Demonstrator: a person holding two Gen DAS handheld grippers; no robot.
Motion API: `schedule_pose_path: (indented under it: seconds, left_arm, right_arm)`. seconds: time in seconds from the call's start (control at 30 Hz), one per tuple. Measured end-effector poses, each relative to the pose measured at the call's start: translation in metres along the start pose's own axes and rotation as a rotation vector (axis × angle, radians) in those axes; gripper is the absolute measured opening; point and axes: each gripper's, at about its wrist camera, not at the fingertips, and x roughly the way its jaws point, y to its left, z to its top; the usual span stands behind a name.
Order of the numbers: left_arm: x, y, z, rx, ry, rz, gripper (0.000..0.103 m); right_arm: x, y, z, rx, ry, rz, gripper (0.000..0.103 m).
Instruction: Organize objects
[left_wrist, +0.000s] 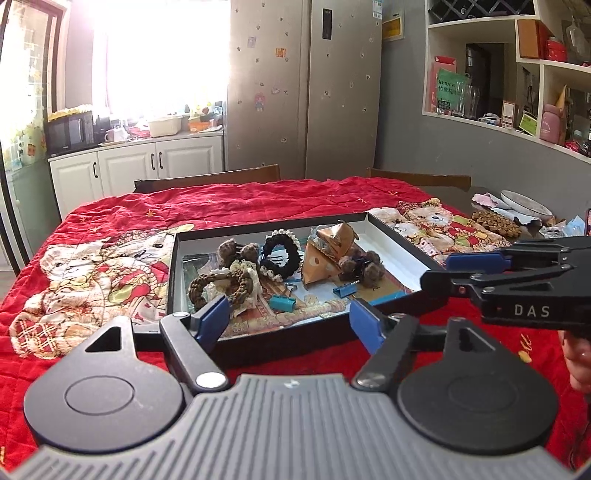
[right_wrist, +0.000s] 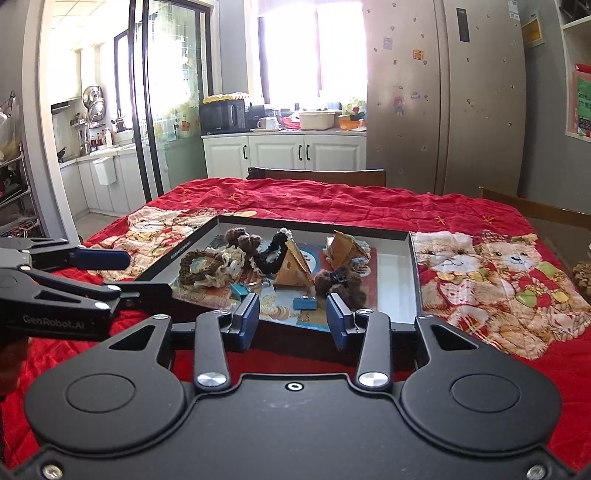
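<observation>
A shallow black tray (left_wrist: 173, 273) (right_wrist: 415, 273) lies on the red quilted table cover. It holds a black scrunchie (left_wrist: 279, 253) (right_wrist: 271, 247), a brown braided scrunchie (left_wrist: 218, 284) (right_wrist: 195, 267), brown pom-pom hair ties (left_wrist: 360, 266) (right_wrist: 340, 280), tan paper cones (left_wrist: 319, 264) (right_wrist: 293, 271) and blue binder clips (left_wrist: 282, 303) (right_wrist: 305, 302). My left gripper (left_wrist: 290, 321) is open and empty at the tray's near edge. My right gripper (right_wrist: 293, 319) is open and empty at the tray's near edge. Each gripper shows from the side in the other's view.
Plates, a woven coaster and clutter (left_wrist: 517, 214) sit at the table's far right. Two wooden chairs (left_wrist: 207, 179) (right_wrist: 317, 175) stand behind the table. A fridge (left_wrist: 303, 88) and white cabinets (right_wrist: 284, 155) are beyond.
</observation>
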Motion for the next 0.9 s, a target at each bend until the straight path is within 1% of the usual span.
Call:
schedule_pose_path:
  seconds: [0.13, 0.33, 0.4, 0.53, 0.63, 0.73, 0.9]
  left_arm:
    - [-0.008, 0.001, -0.003, -0.008, 0.003, 0.0, 0.085]
    - [-0.022, -0.004, -0.008, 0.007, -0.001, 0.0, 0.088]
    - [-0.026, -0.006, -0.009, 0.011, -0.005, -0.005, 0.088]
    - [-0.034, -0.012, -0.012, 0.035, -0.007, -0.01, 0.093]
    - [-0.038, -0.016, -0.014, 0.047, -0.001, -0.011, 0.094]
    - [-0.04, -0.016, -0.017, 0.032, 0.01, -0.022, 0.096]
    - [-0.042, -0.015, -0.023, 0.005, 0.014, 0.004, 0.101]
  right_arm:
    - [-0.011, -0.001, -0.003, 0.012, 0.009, 0.005, 0.041]
    - [-0.029, 0.003, -0.006, 0.004, 0.005, 0.005, 0.051]
    - [-0.033, 0.005, -0.007, 0.002, 0.009, 0.008, 0.052]
    - [-0.04, 0.012, -0.01, -0.012, 0.02, 0.013, 0.054]
    - [-0.044, 0.015, -0.012, -0.018, 0.032, 0.015, 0.056]
    - [-0.047, 0.019, -0.015, -0.02, 0.04, 0.017, 0.058]
    - [-0.052, 0.022, -0.018, -0.009, 0.043, 0.012, 0.059]
